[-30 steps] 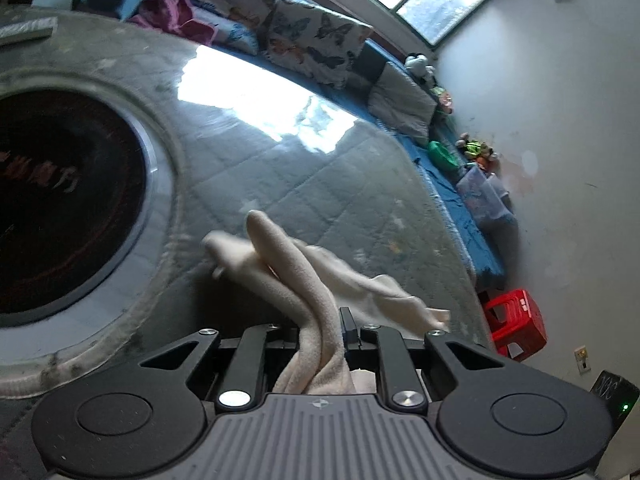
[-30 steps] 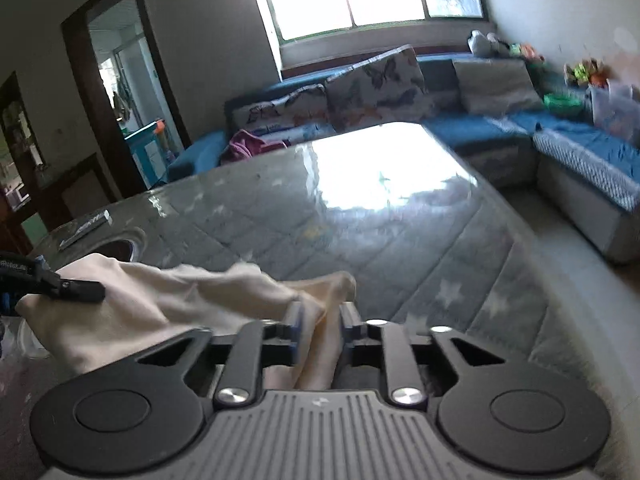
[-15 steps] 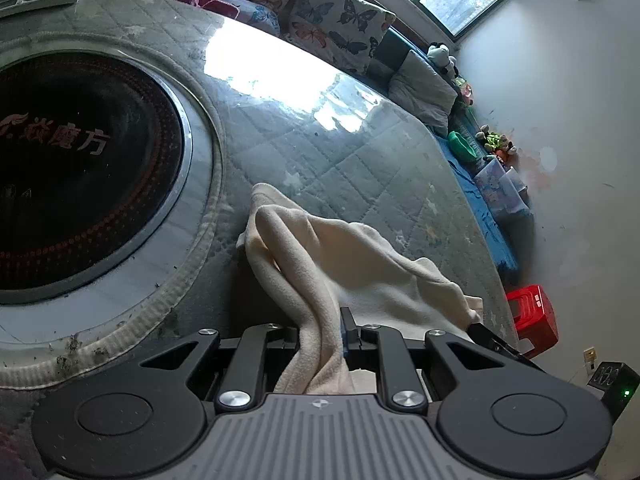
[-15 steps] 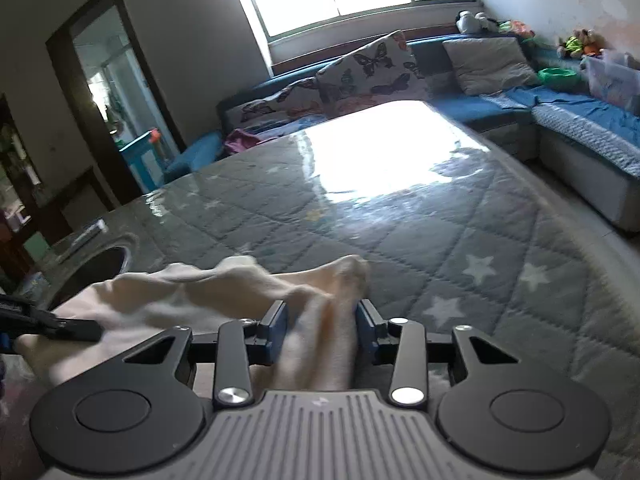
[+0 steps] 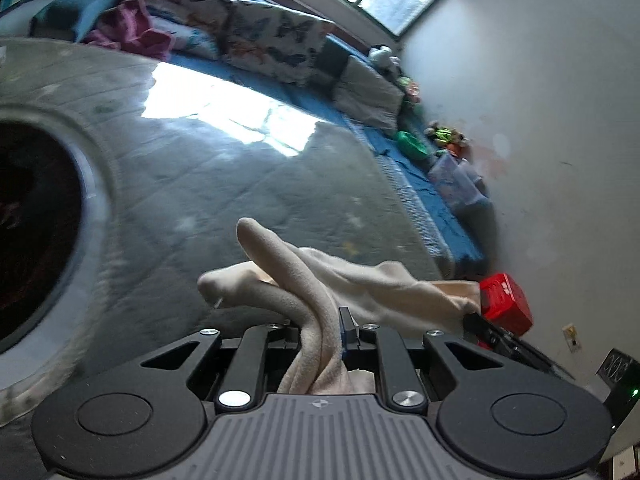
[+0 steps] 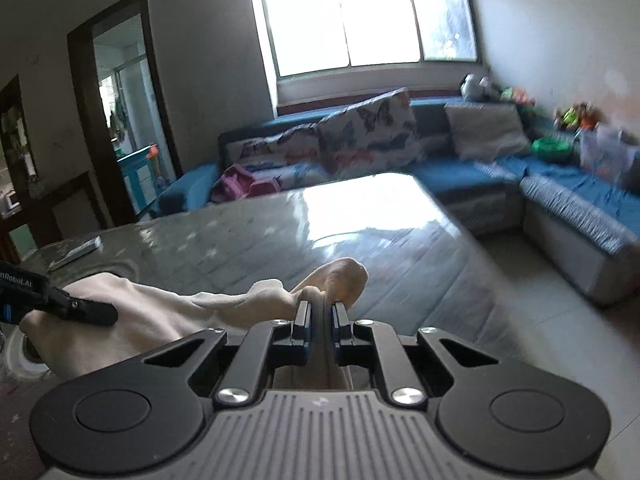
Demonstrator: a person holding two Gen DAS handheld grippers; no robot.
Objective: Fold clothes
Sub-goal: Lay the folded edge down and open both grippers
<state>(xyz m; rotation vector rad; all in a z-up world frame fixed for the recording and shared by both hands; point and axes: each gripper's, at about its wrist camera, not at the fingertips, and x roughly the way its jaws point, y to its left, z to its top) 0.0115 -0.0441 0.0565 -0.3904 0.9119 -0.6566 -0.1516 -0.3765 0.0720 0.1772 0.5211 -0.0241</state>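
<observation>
Quilted tabletop (image 5: 248,184) below; both jaws clenched on cloth (image 5: 360,284). Thin pinch in right gripper (image 6: 320,316) could slip, dropping cloth.

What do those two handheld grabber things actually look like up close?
Both match: the left gripper and right gripper have a grey ribbed body, two round black discs, black angular linkage arms with silver screws, and slim black fingers with blue trim. Seen from the right wrist, the left one carries white lettering ending "Robot.AI".
</observation>
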